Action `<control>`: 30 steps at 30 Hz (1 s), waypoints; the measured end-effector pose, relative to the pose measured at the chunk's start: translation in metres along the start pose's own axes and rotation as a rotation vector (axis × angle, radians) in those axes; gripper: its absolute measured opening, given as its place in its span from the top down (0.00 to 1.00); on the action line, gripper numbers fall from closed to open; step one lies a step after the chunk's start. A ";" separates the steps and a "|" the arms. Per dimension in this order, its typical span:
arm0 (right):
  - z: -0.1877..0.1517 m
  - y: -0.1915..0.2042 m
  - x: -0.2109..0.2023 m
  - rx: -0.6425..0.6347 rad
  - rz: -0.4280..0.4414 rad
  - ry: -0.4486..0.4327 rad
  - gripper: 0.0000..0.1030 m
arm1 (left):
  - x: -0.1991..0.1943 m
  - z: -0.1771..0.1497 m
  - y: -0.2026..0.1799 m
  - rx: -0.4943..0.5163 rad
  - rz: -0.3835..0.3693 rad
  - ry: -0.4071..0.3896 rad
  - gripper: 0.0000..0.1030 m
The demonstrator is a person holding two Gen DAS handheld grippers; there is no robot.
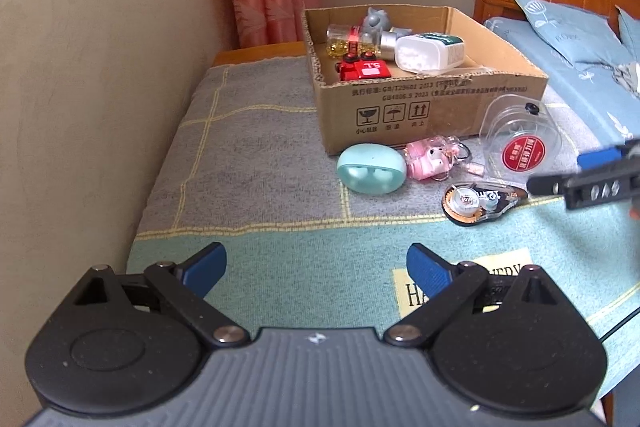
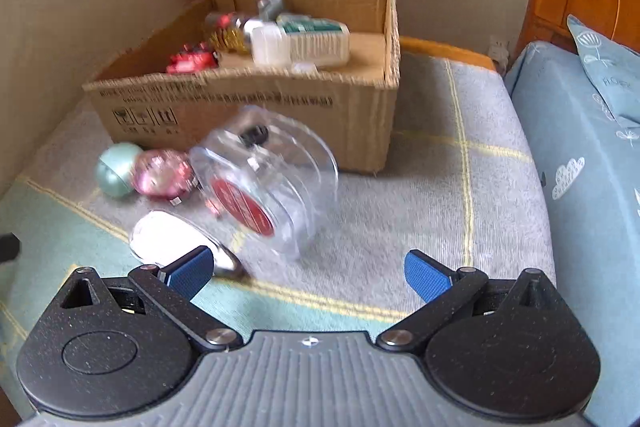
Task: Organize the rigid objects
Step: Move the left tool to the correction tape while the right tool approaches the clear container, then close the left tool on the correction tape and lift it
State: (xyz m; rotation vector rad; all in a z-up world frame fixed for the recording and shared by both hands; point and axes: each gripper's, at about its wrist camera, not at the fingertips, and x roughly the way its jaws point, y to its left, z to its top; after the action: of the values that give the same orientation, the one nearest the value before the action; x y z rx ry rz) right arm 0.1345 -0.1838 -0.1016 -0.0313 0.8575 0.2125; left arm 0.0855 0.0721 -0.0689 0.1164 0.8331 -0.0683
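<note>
Cardboard box (image 1: 432,115) sits at the far side of the cloth-covered surface (image 1: 260,147), already holding a red toy truck (image 1: 364,67), a white bottle (image 1: 430,53) and a small glass bottle (image 1: 348,37). In front of it lie a mint earbud case (image 1: 371,169), a pink keychain (image 1: 430,157), a clear plastic case (image 2: 264,183) and a correction tape (image 1: 482,203) — all on the cloth. Left tool (image 1: 316,267) and right tool (image 2: 306,271) both have their fingers spread apart, holding nothing.

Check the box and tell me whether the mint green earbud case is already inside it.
No: the mint green earbud case lies on the mat outside the cardboard box, beside the pink keychain.
</note>
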 end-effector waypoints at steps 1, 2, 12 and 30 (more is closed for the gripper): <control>0.005 0.001 -0.006 -0.002 0.018 -0.027 0.00 | 0.000 0.000 -0.001 0.003 0.002 -0.001 0.06; 0.012 0.001 -0.014 -0.004 0.032 -0.059 0.00 | 0.000 0.001 -0.001 0.003 0.004 -0.002 0.06; 0.052 0.020 0.021 0.052 -0.013 -0.059 0.00 | 0.003 0.000 0.002 -0.014 0.021 0.014 0.06; -0.013 -0.042 0.018 0.055 -0.070 0.014 0.00 | 0.014 0.014 -0.028 0.072 -0.096 -0.029 0.06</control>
State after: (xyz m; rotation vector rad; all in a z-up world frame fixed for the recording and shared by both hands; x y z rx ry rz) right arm 0.1452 -0.2235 -0.1260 -0.0119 0.8745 0.1229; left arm 0.1022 0.0421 -0.0716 0.1425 0.8075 -0.1896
